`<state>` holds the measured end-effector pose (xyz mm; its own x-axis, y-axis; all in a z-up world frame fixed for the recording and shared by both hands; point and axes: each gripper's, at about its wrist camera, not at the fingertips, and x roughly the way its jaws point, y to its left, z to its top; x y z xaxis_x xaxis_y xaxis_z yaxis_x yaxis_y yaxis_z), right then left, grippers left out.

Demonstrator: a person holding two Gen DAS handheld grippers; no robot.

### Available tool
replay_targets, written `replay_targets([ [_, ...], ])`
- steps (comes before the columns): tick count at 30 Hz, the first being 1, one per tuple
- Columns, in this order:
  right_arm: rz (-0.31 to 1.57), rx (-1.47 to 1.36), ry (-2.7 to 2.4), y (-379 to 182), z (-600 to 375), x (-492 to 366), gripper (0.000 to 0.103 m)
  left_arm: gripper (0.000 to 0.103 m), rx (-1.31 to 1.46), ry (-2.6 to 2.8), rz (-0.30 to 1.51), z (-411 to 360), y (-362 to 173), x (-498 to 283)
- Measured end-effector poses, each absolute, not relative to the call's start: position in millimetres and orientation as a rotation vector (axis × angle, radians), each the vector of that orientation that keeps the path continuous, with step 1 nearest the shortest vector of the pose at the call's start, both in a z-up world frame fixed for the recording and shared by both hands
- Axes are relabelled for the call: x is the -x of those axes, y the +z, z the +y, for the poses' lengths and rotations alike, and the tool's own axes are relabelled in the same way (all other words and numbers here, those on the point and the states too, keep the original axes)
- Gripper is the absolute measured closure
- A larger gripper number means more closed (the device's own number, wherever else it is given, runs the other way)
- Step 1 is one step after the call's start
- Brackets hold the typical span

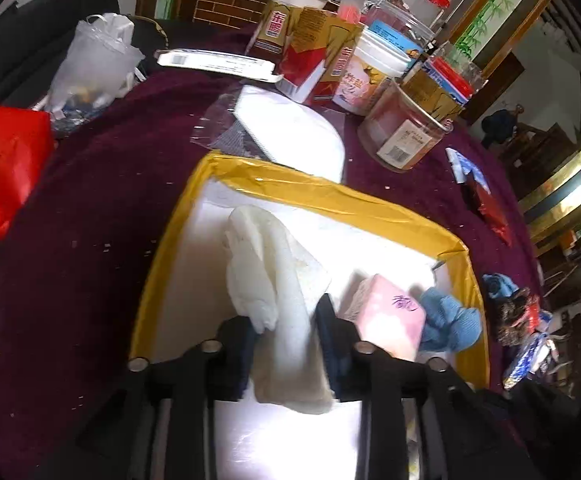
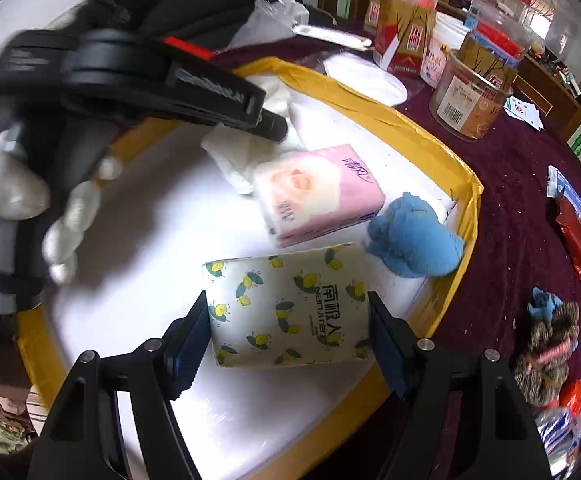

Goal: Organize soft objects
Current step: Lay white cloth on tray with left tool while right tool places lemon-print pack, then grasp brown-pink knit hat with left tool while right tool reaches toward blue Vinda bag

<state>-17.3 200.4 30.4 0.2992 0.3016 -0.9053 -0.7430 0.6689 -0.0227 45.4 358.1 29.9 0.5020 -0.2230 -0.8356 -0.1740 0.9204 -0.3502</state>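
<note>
A white foam box with yellow-taped rim holds soft items. My left gripper is shut on a white cloth over the box; the cloth also shows in the right wrist view under the left gripper. A pink tissue pack and a blue cloth lie in the box. My right gripper is around a lemon-print tissue pack, fingers touching its sides.
Maroon tablecloth around the box. Behind it: white pad, plastic jars, red-gold cartons, plastic bag, red bag. At right: red packet, a brown yarn bundle.
</note>
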Motion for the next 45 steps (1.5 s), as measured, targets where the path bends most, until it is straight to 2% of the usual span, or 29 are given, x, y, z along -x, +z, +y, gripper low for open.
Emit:
replay_targets([
  [2,1.066,0.492,0.722,27.3,202.6,8.8,0.030,0.052,0.433,-0.050,1.040,355.3,33.3,-44.3],
  [7,1.055,0.501,0.681,24.2,207.6,-7.5,0.030,0.040,0.497,-0.057,0.975,360.0,50.4,-28.1],
  [16,1.066,0.457,0.655,21.0,214.5,-34.1,0.029,0.031,0.559,-0.067,0.849,371.6,85.4,14.4],
  [21,1.059,0.363,0.663,33.5,201.6,-33.5,0.028,0.029,0.592,-0.078,0.828,370.9,91.9,32.2],
  [31,0.886,0.187,0.628,99.6,124.6,-1.5,0.024,0.027,0.639,-0.064,0.806,353.9,95.5,54.7],
  [39,0.782,0.074,0.453,110.8,-0.3,36.8,0.024,0.027,0.499,-0.142,0.860,285.0,98.3,71.4],
  [45,0.780,-0.079,0.266,100.8,-112.4,46.0,0.024,0.027,0.421,-0.254,0.898,221.2,99.0,76.4],
])
